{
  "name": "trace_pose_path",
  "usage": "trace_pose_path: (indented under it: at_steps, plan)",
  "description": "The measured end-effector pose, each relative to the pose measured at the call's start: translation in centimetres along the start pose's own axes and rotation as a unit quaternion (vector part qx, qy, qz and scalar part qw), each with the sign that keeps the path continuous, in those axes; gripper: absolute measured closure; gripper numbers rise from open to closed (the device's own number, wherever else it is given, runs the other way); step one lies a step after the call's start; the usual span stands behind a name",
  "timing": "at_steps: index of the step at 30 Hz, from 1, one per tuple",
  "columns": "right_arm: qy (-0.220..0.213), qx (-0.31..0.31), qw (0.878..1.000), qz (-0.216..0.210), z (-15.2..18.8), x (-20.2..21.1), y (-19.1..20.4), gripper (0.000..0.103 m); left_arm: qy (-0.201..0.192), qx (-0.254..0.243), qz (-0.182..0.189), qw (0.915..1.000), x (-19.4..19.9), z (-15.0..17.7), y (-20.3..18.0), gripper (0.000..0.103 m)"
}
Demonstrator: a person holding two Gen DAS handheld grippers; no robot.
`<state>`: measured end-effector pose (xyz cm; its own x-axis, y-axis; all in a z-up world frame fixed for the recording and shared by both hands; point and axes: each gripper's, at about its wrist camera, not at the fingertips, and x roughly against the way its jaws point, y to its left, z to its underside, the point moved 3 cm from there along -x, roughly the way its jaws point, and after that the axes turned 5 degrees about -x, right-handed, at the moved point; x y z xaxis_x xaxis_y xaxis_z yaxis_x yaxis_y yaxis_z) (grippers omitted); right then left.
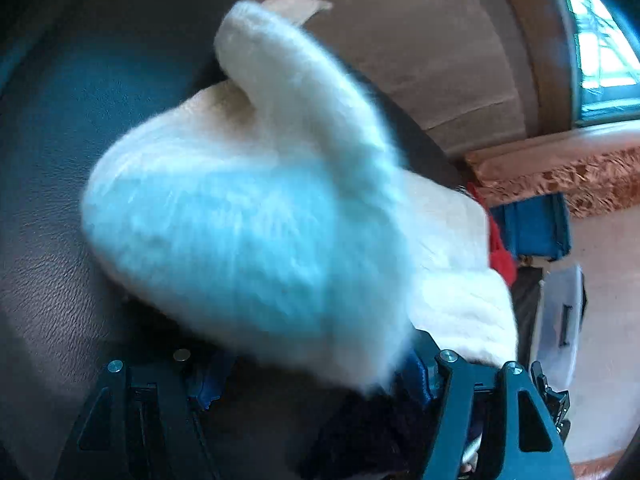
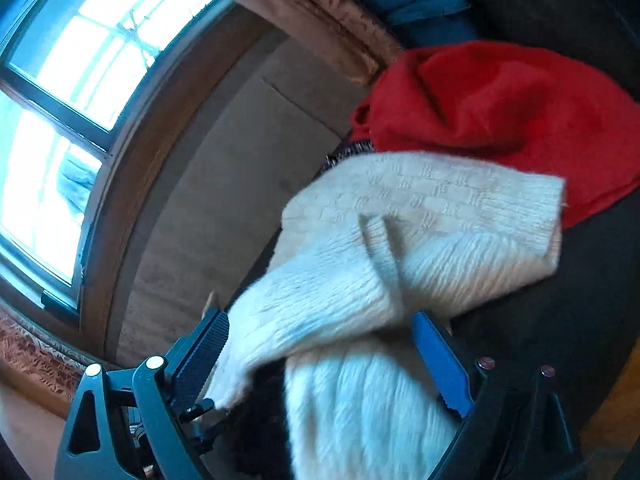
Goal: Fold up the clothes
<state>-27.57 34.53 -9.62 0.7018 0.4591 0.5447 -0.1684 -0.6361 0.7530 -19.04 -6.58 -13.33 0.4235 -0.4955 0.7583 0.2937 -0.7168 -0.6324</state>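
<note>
Right hand-held gripper (image 2: 320, 356) jaws apart around white sweater (image 2: 420, 232), no legible writing

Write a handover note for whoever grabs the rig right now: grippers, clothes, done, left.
Left gripper: open, white sweater bunched between its fingers, no clamp visible.
Right gripper: open, the same sweater draped through the gap.
The sweater lies crumpled on the black leather surface, one part sticking up. Red garment sits behind it, unfolded.
Done: no finished fold visible.
Left: flatten and fold the sweater, then the red one.
</note>
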Motion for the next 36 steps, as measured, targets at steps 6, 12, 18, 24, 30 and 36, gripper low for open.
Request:
trace_pose_path:
  at_steps: [6, 12, 18, 24, 30, 36]
  plan:
    - [0.044, 0.05, 0.998, -0.007, -1.0, -4.3, 0.6, 0.095, -0.029, -0.02, 0.014, 0.9993, -0.6, -1.0, -1.5, 0.083]
    - [0.026, 0.099, 0.991, -0.091, -1.6, -2.4, 7.7, 0.095, -0.134, -0.08, 0.058, 0.986, 6.5, -3.3, -6.3, 0.087]
    - [-0.009, 0.149, 0.953, -0.265, 0.4, 4.4, 19.1, 0.095, -0.228, -0.123, 0.091, 0.9616, 15.1, -4.1, -10.2, 0.088]
    - [0.099, 0.195, 0.901, -0.376, 11.4, 5.6, 24.9, 0.095, -0.284, -0.114, 0.087, 0.9481, 21.7, -3.9, -8.4, 0.088]
    - [0.321, 0.23, 0.843, -0.366, 30.9, 0.4, 25.0, 0.095, -0.292, -0.073, -0.003, 0.9537, 25.6, -0.7, 1.7, 0.088]
    - [0.461, 0.279, 0.798, -0.27, 43.9, -3.6, 22.2, 0.084, -0.221, -0.016, -0.126, 0.9671, 23.9, 4.2, 12.9, 0.088]
